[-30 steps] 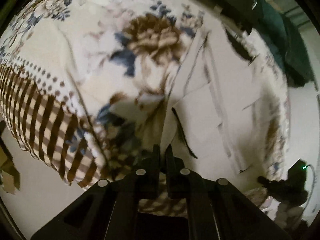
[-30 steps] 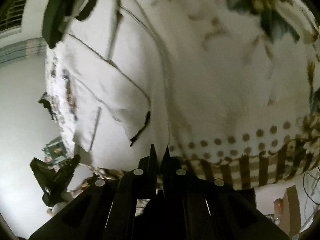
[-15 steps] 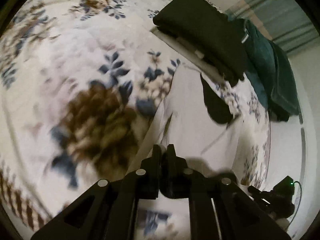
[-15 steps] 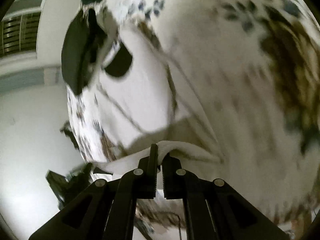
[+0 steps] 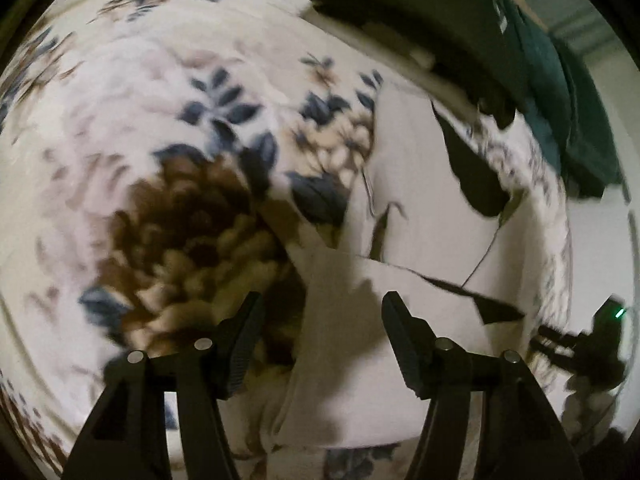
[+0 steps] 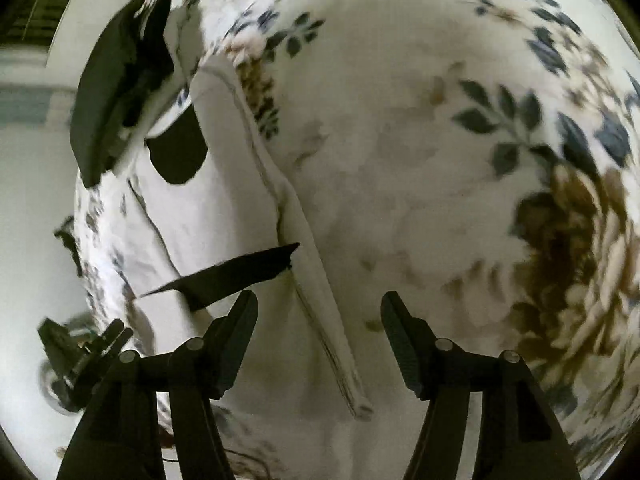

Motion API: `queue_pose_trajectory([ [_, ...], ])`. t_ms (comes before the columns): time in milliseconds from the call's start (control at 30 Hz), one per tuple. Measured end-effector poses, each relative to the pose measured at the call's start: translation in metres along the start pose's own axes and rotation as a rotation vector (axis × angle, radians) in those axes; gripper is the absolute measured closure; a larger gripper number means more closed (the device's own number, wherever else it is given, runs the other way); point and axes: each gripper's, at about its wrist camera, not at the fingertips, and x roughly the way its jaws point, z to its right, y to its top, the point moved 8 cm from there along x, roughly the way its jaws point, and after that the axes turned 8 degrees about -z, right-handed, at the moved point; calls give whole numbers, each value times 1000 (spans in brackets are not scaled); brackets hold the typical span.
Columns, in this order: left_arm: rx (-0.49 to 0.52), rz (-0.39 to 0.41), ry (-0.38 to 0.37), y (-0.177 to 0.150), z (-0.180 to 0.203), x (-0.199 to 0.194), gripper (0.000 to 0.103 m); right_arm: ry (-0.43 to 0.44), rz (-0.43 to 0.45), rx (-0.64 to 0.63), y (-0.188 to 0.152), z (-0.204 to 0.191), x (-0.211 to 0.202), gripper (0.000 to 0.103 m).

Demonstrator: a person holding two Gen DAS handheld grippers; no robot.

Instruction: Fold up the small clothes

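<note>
A white garment with black trim lies folded over on the floral blanket. My left gripper is open and empty just above the garment's near folded edge. In the right wrist view the same white garment shows a black sleeve edge and a folded side seam. My right gripper is open and empty over that seam. The other hand-held gripper shows at the edge of each view.
A stack of folded dark clothes and a dark green garment lie at the far end of the blanket. The dark stack also shows in the right wrist view. White floor lies beyond the blanket edge.
Both grippers carried the garment's near edge forward over the rest of it, then opened and let go. The fold now lies flat on the blanket.
</note>
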Motion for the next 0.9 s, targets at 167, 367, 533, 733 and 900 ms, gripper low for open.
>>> queue_pose_trajectory([
  [167, 50, -15, 39, 2, 14, 19, 45, -108, 59, -188, 4, -41, 3, 47],
  [367, 65, -36, 68, -3, 15, 29, 45, -302, -30, -287, 4, -49, 45, 103],
  [533, 62, -38, 69, -3, 10, 28, 45, -305, 131, -174, 20, -32, 11, 103],
  [733, 50, -21, 68, -3, 5, 19, 45, -62, 80, -67, 28, -27, -11, 91],
  [900, 42, -26, 75, -6, 0, 19, 45, -182, -34, -151, 14, -28, 21, 57],
])
